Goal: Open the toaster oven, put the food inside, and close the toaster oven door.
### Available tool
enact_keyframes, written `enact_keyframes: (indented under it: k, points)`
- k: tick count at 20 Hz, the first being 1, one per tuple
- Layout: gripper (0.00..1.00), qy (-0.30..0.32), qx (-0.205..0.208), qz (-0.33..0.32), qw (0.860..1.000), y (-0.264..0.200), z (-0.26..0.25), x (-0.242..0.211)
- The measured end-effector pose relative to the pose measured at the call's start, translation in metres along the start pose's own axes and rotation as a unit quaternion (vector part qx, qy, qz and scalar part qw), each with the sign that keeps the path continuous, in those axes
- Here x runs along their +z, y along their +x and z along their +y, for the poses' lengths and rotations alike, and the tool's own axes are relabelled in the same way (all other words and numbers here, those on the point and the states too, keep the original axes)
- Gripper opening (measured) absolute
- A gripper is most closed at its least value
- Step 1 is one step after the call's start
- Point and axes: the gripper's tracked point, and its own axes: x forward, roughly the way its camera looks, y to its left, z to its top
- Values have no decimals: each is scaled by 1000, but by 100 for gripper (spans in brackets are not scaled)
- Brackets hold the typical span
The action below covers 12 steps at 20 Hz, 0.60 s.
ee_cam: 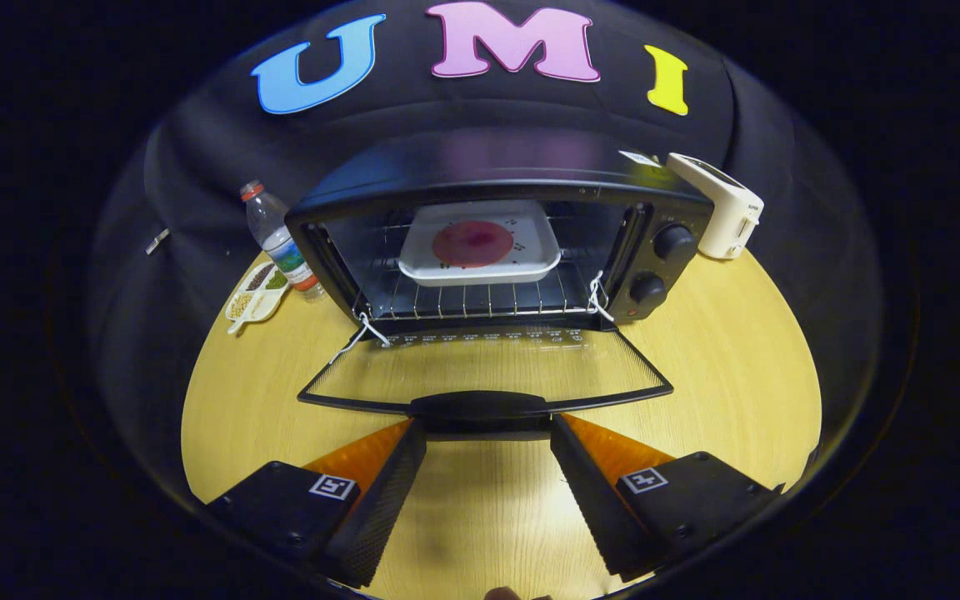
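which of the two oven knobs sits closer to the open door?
The lower knob on the toaster oven, just above the open door; the upper knob sits higher on the panel. The open gripper flanks the door handle.

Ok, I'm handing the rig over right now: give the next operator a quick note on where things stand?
Tool: open, fingers spread either side of the door handle, tips right at it, not pressing on it.
Toaster oven: door folded fully down, flat over the table.
Food: on the white tray, already on the rack inside.
Done: opening, loading.
Left: lift the door by its handle and shut it.
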Motion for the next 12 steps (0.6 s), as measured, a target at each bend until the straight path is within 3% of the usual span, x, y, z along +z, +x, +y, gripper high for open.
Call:
enact_keyframes:
  k: [4,9,12]
  points:
    - [99,30,0,-39,999,-11,2,27]
    - [99,-35,-3,-105,994,-25,10,74]
    - [99,-25,-4,-112,993,-21,8,96]
